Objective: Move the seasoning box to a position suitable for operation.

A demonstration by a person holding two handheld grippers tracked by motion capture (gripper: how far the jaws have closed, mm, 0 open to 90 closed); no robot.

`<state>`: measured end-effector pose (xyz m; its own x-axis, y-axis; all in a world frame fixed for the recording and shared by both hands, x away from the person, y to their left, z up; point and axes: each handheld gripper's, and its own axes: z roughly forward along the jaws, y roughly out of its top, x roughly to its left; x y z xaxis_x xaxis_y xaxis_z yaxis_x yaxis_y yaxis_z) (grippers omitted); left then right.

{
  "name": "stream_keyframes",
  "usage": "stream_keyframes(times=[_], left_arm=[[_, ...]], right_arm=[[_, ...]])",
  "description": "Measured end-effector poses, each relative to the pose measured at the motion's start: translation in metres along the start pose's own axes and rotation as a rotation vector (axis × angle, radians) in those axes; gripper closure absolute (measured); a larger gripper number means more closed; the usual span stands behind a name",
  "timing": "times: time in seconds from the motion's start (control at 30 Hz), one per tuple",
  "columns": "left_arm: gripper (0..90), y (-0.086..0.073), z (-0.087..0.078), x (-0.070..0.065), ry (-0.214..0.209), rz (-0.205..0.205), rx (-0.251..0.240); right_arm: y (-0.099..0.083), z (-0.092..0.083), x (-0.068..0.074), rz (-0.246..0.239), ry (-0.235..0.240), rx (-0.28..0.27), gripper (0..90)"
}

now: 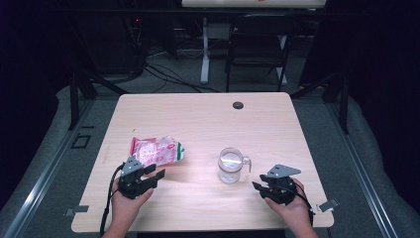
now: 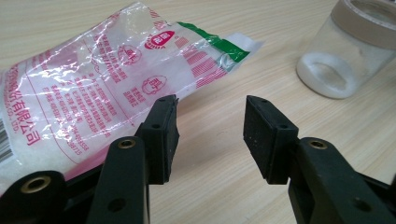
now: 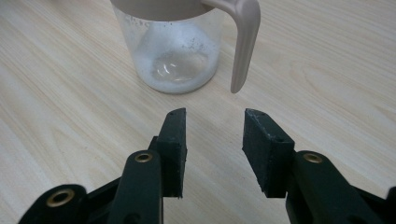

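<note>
The light wooden table (image 1: 208,119) is carrying everything. At about nine o'clock from its middle, a clear plastic bag with pink and green print (image 1: 156,150), holding white grains, is lying flat. At about five o'clock, well apart from the bag, a clear handled jar (image 1: 231,165) is standing upright with white residue inside. The left gripper (image 1: 151,177) is hovering just beside the bag's near edge, jaws partly apart, gripping nothing. The right gripper (image 1: 257,187) is facing the jar's handle (image 3: 243,37), jaws likewise apart and empty.
</note>
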<state>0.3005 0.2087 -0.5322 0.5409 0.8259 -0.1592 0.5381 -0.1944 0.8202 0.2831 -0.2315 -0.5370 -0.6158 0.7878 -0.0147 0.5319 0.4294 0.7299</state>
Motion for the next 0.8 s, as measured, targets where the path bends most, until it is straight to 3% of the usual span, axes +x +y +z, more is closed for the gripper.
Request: stream_keyframes(times=[0.2, 0.33, 0.8], left_arm=[[54.6, 0.0, 0.001, 0.001, -0.006, -0.005, 0.014], [54.6, 0.0, 0.001, 0.001, -0.003, -0.003, 0.021], [55.4, -0.006, -0.006, 0.0, 0.019, -0.001, 0.03]], right_arm=[[-0.001, 0.001, -0.002, 0.011, 0.022, 0.004, 64.2], [0.0, 0.002, -0.001, -0.001, 0.02, -0.002, 63.8], [0.007, 0.014, -0.006, 0.023, 0.022, -0.034, 62.3]])
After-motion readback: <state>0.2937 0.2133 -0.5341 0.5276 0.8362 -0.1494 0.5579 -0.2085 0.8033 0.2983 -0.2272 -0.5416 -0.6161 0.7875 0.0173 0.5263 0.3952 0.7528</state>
